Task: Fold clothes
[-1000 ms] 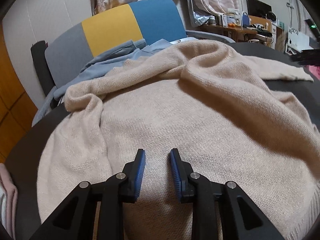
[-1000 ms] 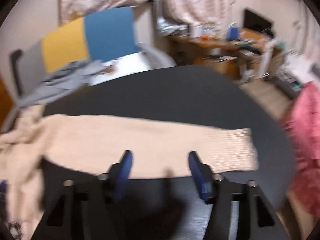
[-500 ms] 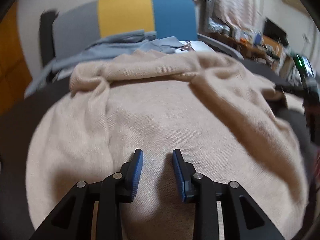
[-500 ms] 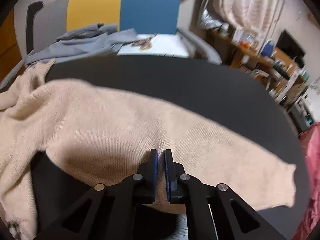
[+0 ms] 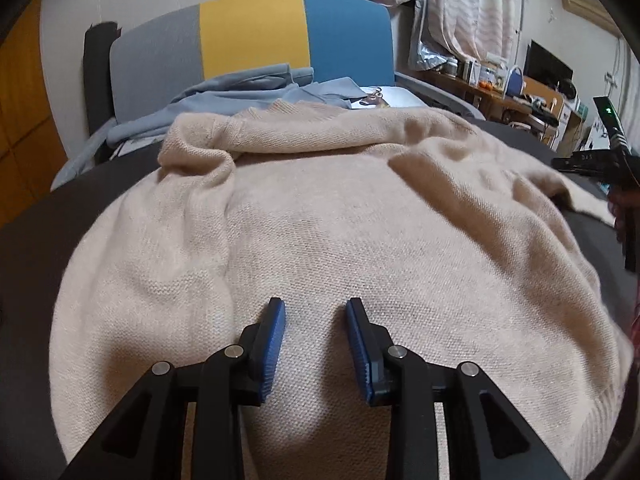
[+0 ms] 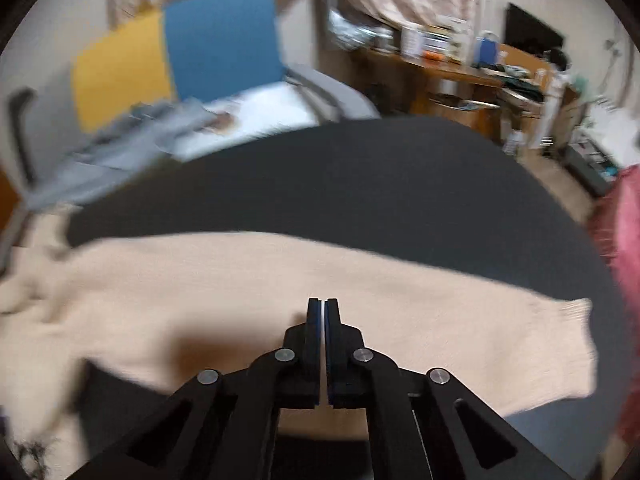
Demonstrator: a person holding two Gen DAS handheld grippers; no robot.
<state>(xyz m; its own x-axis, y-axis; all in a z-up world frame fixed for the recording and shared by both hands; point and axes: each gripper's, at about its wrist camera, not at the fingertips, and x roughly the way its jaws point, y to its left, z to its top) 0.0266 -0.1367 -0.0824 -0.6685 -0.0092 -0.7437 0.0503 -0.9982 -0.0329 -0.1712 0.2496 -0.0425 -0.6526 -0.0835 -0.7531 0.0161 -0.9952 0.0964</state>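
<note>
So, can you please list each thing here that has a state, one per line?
Left hand-held gripper: open, over the sweater body, holding nothing.
Right hand-held gripper: shut; whether it pinches the sleeve, cannot tell.
Beige sweater: unfolded, rumpled at the far edge.
Sleeve: stretched out flat on the dark table.
Grey-blue garment: heaped on the chair.

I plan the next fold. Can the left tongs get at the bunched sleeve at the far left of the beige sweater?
Probably yes. The left tongs are open over the beige sweater, and only flat knit lies between them and the bunched sleeve. The grey-blue garment lies behind it, not in the way.
</note>
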